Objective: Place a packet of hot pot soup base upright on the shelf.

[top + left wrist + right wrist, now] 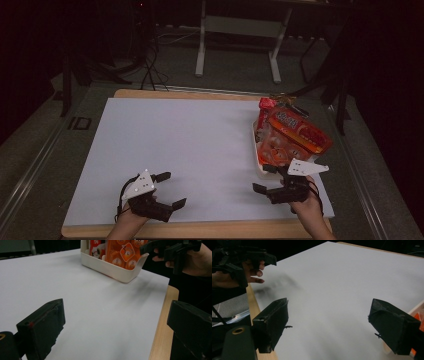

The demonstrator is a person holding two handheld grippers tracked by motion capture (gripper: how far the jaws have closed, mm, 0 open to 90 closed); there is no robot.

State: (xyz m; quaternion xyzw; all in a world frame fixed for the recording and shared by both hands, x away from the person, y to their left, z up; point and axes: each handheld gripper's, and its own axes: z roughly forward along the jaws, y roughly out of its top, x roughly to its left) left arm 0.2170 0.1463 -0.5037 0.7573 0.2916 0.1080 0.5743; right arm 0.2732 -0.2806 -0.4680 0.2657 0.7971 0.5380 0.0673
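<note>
A white bin (261,169) stands at the right side of the white sheet (190,145), stuffed with orange snack packets (295,132) and a red one (266,103) at its far end. My right gripper (264,178) hovers open just in front of the bin's near end, with nothing between its jaws. At the front left my left gripper (171,189) is also open and empty. The left gripper view looks between its wide jaws (116,327) across the sheet to the bin (112,267) and the right gripper (170,248). In the right gripper view, the jaws (332,322) frame bare sheet, with the left gripper (249,257) beyond.
The sheet lies on a wooden table (200,231) whose edge shows along the front. Grey floor, a white desk frame (237,30) and cables (150,70) lie beyond the far edge. Dark stands (342,100) rise near the table's right rear corner.
</note>
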